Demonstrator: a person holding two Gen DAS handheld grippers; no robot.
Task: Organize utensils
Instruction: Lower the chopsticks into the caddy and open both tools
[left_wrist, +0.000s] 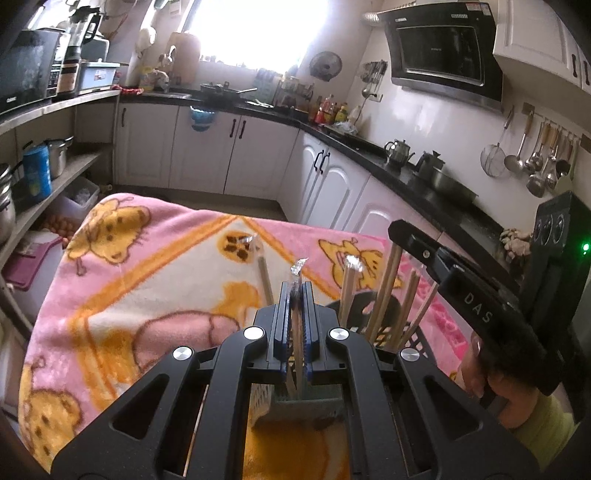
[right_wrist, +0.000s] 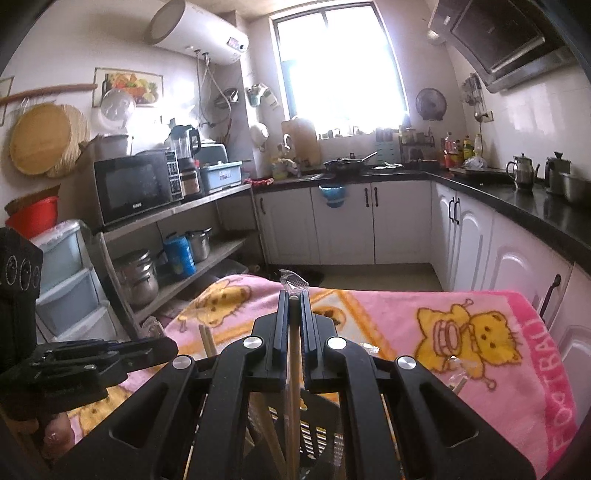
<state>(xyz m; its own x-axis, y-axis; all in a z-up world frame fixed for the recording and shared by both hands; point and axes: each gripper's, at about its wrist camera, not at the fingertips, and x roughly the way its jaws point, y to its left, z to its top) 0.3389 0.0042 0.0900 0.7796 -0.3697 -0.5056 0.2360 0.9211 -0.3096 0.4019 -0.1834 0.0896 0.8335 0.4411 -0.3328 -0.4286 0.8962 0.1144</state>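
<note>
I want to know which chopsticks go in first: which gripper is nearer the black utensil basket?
Hard to call; the right one, if either. Left gripper is beside the black utensil basket, over a grey holder. Right gripper has its chopsticks over a black slotted holder, probably that basket.

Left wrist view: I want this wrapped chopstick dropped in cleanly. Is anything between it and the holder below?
Nothing separate blocks it. The wrapped chopstick, clamped in the left gripper, hangs over the grey holder. Only other chopsticks crowd the adjoining black holder.
</note>
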